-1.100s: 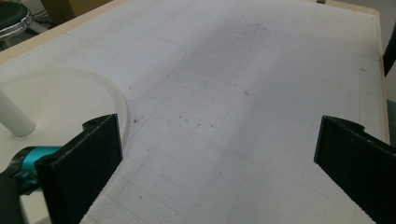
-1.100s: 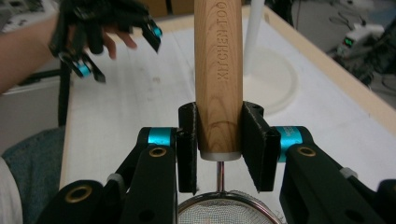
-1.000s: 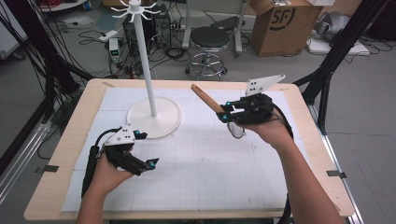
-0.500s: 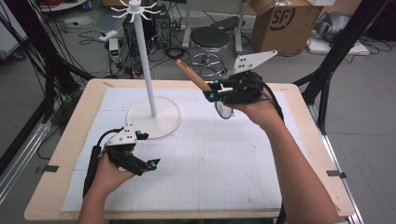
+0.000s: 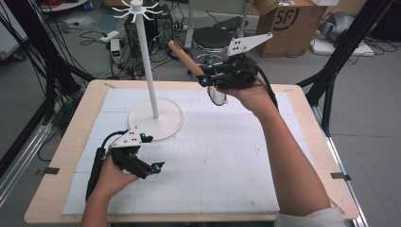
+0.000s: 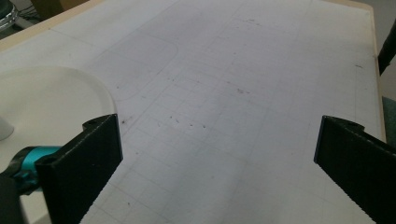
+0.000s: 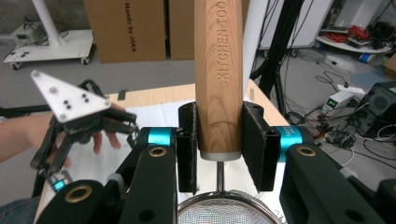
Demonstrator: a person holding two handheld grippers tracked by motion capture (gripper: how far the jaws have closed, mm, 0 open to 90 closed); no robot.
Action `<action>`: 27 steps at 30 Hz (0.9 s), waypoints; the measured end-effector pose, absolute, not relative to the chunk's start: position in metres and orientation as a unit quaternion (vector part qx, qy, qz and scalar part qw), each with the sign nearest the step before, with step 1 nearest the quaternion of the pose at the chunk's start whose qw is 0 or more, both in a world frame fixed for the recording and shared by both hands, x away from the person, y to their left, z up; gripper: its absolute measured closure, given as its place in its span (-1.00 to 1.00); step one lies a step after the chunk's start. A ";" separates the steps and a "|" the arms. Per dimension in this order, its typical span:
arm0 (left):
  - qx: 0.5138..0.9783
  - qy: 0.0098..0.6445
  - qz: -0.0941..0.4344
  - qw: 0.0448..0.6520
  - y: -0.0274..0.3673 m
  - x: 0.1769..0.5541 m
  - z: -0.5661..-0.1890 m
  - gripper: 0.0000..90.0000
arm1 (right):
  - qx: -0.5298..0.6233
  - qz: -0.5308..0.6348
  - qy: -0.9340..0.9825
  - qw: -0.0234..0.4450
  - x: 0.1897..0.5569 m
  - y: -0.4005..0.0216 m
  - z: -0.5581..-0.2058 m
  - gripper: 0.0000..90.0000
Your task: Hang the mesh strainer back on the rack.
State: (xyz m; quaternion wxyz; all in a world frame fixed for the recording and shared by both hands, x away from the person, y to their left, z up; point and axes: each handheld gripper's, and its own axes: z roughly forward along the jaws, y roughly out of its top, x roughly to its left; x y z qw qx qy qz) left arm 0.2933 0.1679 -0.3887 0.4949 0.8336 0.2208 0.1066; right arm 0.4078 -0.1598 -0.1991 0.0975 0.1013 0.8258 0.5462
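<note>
**Strainer lifted toward the hook stand**

Since the earlier frames, the right gripper (image 5: 204, 78) has gone up and away from the person, and the wooden handle now points toward the top of the white stand (image 5: 146, 61). The left gripper (image 5: 150, 166) has kept its place low over the surface (image 5: 227, 161); its fingers (image 6: 84, 168) stand wide apart with nothing between them.

In the right gripper view, the fingers (image 7: 254, 144) are clamped on the lower end of the handle of the strainer (image 7: 218, 84), one on each side, just above the metal collar. The mesh bowl hangs below them, close to the camera, and the long handle goes out beyond the fingertips.

What could go wrong, in my judgement: the grip is near one end, so the smooth round wood may turn or slide between the fingers if the hand tilts quickly. The far end of the handle may also knock the thin pole or its hooks (image 5: 136, 8), and the stand could rock on its round base (image 5: 163, 120). A slow approach seems safer.
</note>
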 end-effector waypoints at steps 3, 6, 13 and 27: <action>0.832 0.223 0.106 0.497 0.168 0.293 -0.389 -0.96 | 0.113 0.545 0.825 0.098 0.413 -0.158 -0.195 0.53; 0.832 0.221 0.103 0.498 0.168 0.294 -0.390 -0.96 | 0.119 0.545 0.825 0.092 0.420 -0.154 -0.192 0.53; 0.830 0.221 0.104 0.502 0.169 0.293 -0.389 -0.96 | 0.110 0.540 0.828 0.102 0.429 -0.137 -0.181 0.53; 0.827 0.222 0.101 0.507 0.171 0.293 -0.389 -0.96 | 0.108 0.547 0.821 0.125 0.439 -0.116 -0.162 0.53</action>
